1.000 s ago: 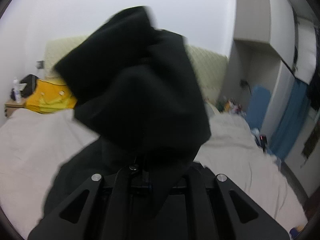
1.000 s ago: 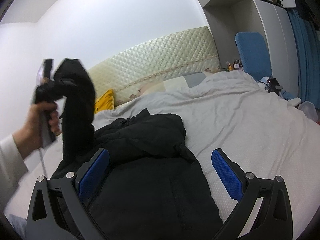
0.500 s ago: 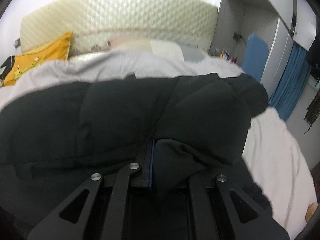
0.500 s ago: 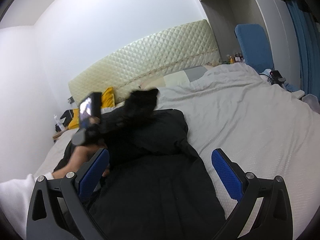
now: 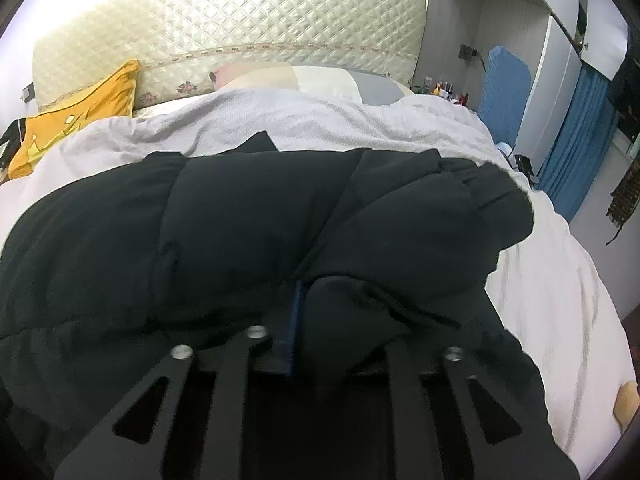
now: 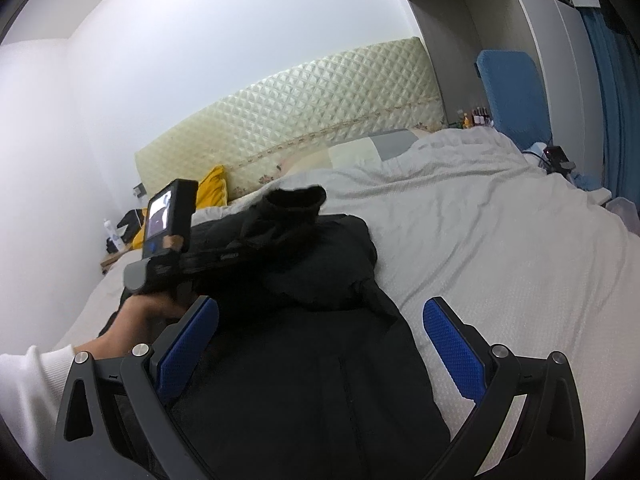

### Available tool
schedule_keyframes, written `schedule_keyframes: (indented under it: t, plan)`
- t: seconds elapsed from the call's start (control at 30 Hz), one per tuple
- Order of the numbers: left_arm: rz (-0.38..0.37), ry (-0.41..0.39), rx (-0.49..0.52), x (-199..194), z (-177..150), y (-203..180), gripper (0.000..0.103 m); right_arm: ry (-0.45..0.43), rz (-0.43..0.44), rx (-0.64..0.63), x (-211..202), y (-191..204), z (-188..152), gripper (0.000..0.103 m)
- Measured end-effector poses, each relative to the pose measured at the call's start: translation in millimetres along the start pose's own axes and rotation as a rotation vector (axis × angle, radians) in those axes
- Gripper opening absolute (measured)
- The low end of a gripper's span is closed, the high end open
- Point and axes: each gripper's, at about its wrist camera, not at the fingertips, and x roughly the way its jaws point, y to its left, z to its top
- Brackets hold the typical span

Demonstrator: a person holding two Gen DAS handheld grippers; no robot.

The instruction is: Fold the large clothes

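Note:
A large black padded jacket [image 5: 224,224] lies on the white bed [image 5: 560,280]. My left gripper [image 5: 308,312] is shut on a fold of the jacket's sleeve, held low over the jacket body; the sleeve cuff [image 5: 496,204] lies to the right. In the right wrist view the jacket [image 6: 304,344] spreads below, and the left gripper [image 6: 256,232] is at the left with the sleeve [image 6: 296,200] sticking out of it. My right gripper [image 6: 320,328] is open and empty, hovering above the jacket's lower part.
A quilted cream headboard [image 5: 224,32] stands at the far end, with a yellow cushion [image 5: 80,116] and a pale pillow [image 5: 304,80]. A blue chair [image 6: 512,92] and blue curtain [image 5: 576,148] are on the right. A nightstand with bottles [image 6: 114,240] is at the left.
My left gripper has swung the raised sleeve down and across onto the jacket body, then settled low. My right gripper has stayed open in place.

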Motion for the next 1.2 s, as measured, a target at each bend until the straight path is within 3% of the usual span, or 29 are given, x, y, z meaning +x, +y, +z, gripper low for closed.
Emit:
schedule_keyframes:
  t: [0.1, 0.13, 0.17, 0.23, 0.43, 0.6, 0.73, 0.8, 0.97, 1.2]
  plan:
    - [-0.029, -0.001, -0.027, -19, -4, 6, 0.066, -0.019, 0.017, -0.041, 2, 10, 6, 0.103]
    - [-0.032, -0.016, -0.03, -27, -6, 9, 0.085, -0.024, 0.017, -0.061, 3, 15, 8, 0.103]
    - [-0.031, -0.054, -0.028, -42, -9, 13, 0.093, -0.024, 0.017, -0.075, 6, 19, 10, 0.103]
    - [-0.02, -0.095, -0.022, -62, -11, 19, 0.098, -0.017, 0.035, -0.085, 13, 27, 16, 0.103]
    - [0.038, -0.203, -0.072, -119, -5, 72, 0.099, -0.012, 0.086, -0.132, 43, 56, 43, 0.103]
    - [0.148, -0.227, -0.104, -127, 3, 120, 0.099, -0.013, 0.134, -0.143, 90, 71, 71, 0.103]
    - [0.189, -0.224, -0.124, -107, 4, 149, 0.099, 0.033, 0.106, -0.186, 145, 78, 76, 0.101]
    - [0.205, -0.211, -0.131, -86, 5, 159, 0.099, 0.058, 0.094, -0.19, 170, 76, 73, 0.088]
    - [0.251, -0.15, -0.143, -38, -2, 182, 0.098, 0.129, 0.067, -0.204, 229, 65, 58, 0.074]
    - [0.23, -0.13, -0.14, -6, -12, 191, 0.098, 0.192, 0.091, -0.203, 269, 53, 32, 0.075]
